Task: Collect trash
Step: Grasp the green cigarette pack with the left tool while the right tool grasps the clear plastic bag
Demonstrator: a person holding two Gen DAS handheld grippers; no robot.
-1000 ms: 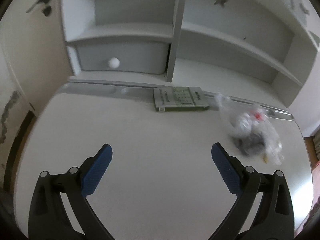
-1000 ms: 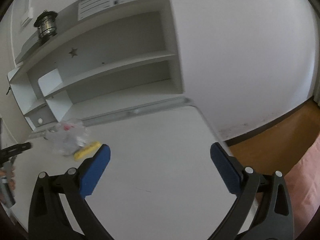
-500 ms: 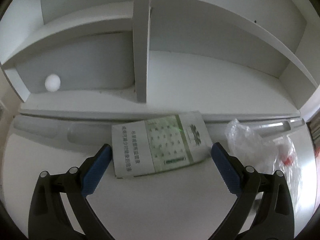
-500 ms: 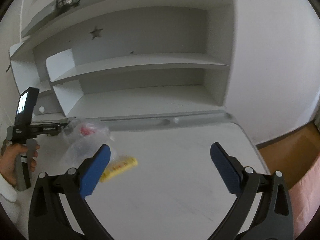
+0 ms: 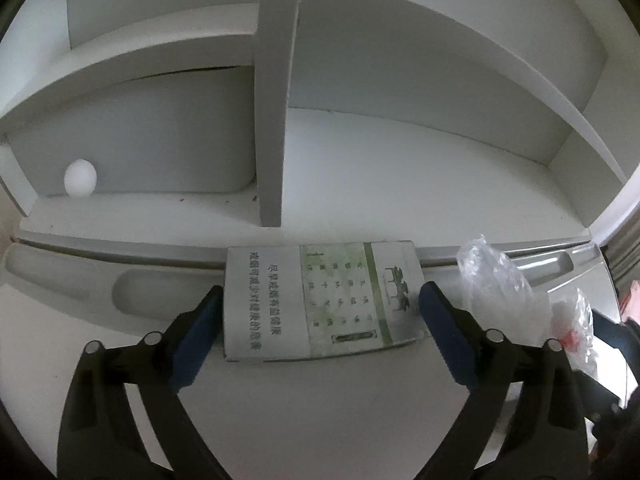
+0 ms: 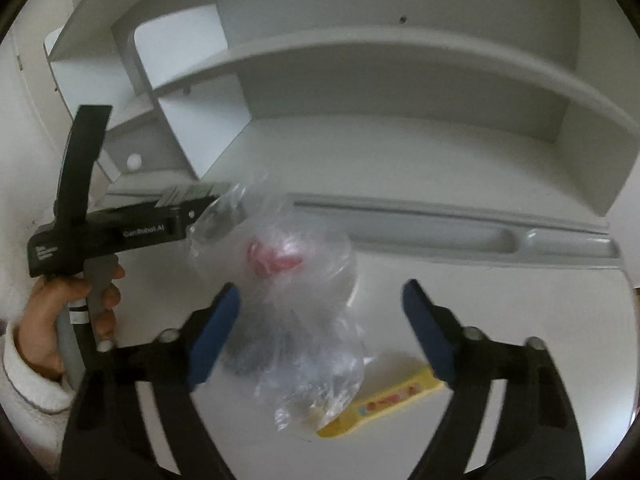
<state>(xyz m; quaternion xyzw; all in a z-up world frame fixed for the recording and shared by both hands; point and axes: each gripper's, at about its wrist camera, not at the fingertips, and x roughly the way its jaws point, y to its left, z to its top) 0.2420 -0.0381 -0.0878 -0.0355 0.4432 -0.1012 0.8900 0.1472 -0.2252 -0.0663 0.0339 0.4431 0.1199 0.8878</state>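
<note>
A flat white and green box [image 5: 280, 300] lies on the white desk against the shelf's base. My left gripper [image 5: 320, 300] straddles it, a blue pad at each short side, jaws closing, no firm press visible. To its right is a clear plastic bag [image 5: 496, 280] holding red and dark scraps. In the right wrist view that bag [image 6: 288, 280] sits between the closing jaws of my right gripper [image 6: 320, 304]. The left pad [image 6: 216, 332] brushes the bag and the right pad is clear of it. A yellow wrapper [image 6: 384, 404] lies under the bag's near end.
A white shelf unit [image 5: 276, 120] rises behind the desk, with a drawer and round knob [image 5: 80, 178] at left. A moulded groove [image 6: 480, 236] runs along the desk's back. A hand [image 6: 60, 320] holds the left gripper's handle. The desk's right edge [image 6: 624, 280] is close.
Both grippers came forward and down. The left one now has its jaws around the box and narrower. The right one swung left over the bag, and its jaws have narrowed.
</note>
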